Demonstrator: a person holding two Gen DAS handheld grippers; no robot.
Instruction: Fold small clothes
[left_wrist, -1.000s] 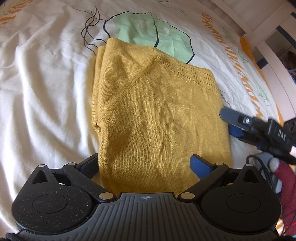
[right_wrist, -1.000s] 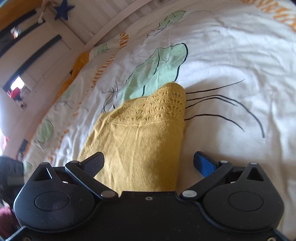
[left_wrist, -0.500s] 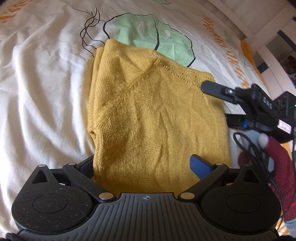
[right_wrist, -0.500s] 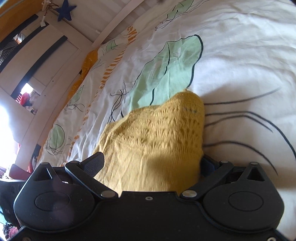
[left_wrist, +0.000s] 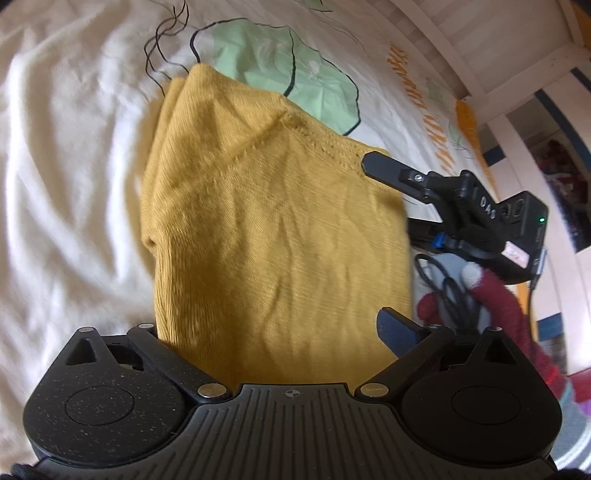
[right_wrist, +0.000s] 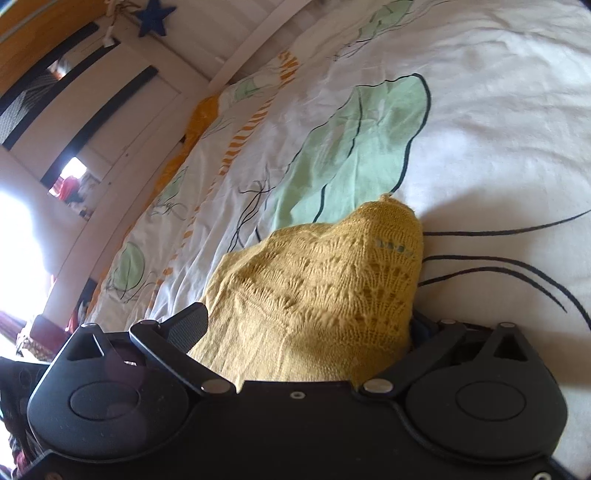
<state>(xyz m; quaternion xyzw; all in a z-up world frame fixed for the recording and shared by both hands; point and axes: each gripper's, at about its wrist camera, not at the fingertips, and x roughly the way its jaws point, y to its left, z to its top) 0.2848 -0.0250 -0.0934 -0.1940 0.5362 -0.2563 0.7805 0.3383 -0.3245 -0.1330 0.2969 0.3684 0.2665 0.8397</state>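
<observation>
Between closing hand-held gripper (left_wrist: 273, 332) jaws, sweater (left_wrist: 273, 221)

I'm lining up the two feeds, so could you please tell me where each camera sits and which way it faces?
Left wrist: on the left tongs, looking down along the yellow knit sweater on the bedsheet; the closing fingers straddle its near edge; right tongs and a red-gloved hand show.
Right wrist: on the right tongs, facing the sweater's lace corner toward the bed frame.
Shared: sweater, green leaf print.
</observation>
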